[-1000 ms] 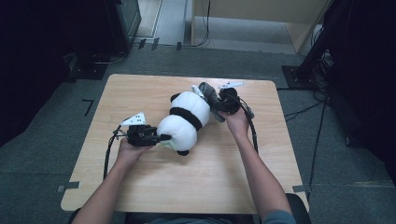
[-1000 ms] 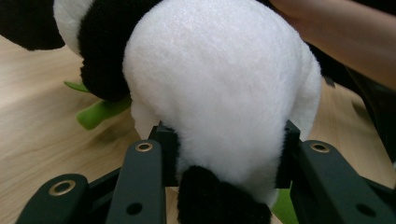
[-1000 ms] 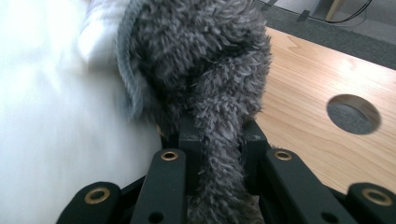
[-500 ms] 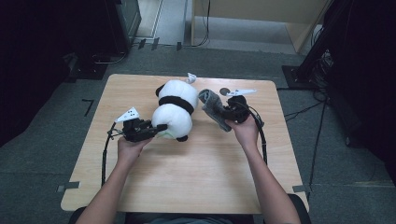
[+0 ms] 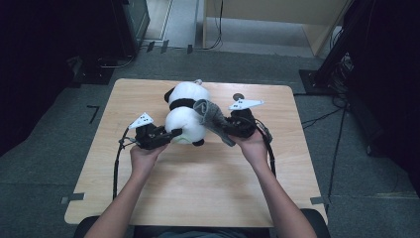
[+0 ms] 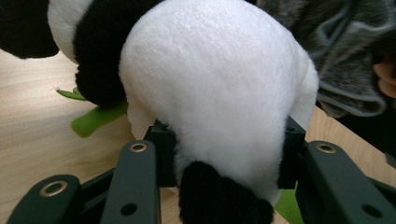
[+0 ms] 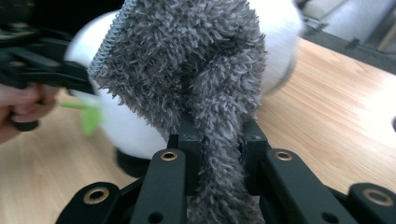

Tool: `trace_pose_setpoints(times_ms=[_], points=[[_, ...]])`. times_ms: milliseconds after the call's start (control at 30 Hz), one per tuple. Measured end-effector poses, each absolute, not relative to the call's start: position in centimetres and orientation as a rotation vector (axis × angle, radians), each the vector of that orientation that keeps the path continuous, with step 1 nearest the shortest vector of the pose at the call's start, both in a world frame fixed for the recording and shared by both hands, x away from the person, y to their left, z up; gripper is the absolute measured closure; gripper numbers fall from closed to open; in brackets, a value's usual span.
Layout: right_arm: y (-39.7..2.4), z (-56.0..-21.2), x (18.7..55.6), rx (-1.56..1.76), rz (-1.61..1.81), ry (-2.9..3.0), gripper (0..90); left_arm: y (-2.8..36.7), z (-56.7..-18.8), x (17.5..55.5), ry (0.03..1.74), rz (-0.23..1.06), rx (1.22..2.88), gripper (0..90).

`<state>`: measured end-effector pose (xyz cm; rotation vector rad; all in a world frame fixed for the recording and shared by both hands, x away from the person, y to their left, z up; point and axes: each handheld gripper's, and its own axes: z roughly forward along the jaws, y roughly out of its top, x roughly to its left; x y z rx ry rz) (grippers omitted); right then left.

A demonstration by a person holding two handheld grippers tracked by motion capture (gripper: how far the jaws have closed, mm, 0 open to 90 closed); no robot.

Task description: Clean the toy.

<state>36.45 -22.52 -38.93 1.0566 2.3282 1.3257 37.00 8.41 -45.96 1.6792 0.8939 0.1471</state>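
Panda (image 5: 185,116) lies near the middle of the desk (image 5: 198,198), toward its far side, one white end pointing to the far edge and the other toward the person. Left gripper (image 5: 166,136) clamps the near white end from the left; in the left gripper view its pads press into the plush (image 6: 219,93) on both sides, with a black paw between the jaws below. Right gripper (image 5: 229,126) is closed on a grey cloth (image 5: 212,119), which drapes against the panda's right side. In the right gripper view the fuzzy cloth (image 7: 196,70) is pinched between the pads and stands up in front of the white body. A green piece (image 6: 95,119) sticks out beneath the panda.
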Motion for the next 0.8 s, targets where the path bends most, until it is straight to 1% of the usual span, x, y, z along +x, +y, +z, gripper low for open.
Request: trace_pose_setpoints(times_ms=[233,533,800], points=[[-19.9,-38.7,34.7,0.962,1.329,2.353,76.3,7.0,-45.9,36.8,0.891,0.166,1.693,55.3],[-17.5,-40.3,33.7,0.899,1.289,2.4,76.3,6.6,-45.8,36.6,0.92,0.175,1.691,55.2],[-15.1,-42.7,32.5,0.779,1.178,2.467,76.3,6.7,-45.5,36.5,0.93,0.159,1.677,55.2]])
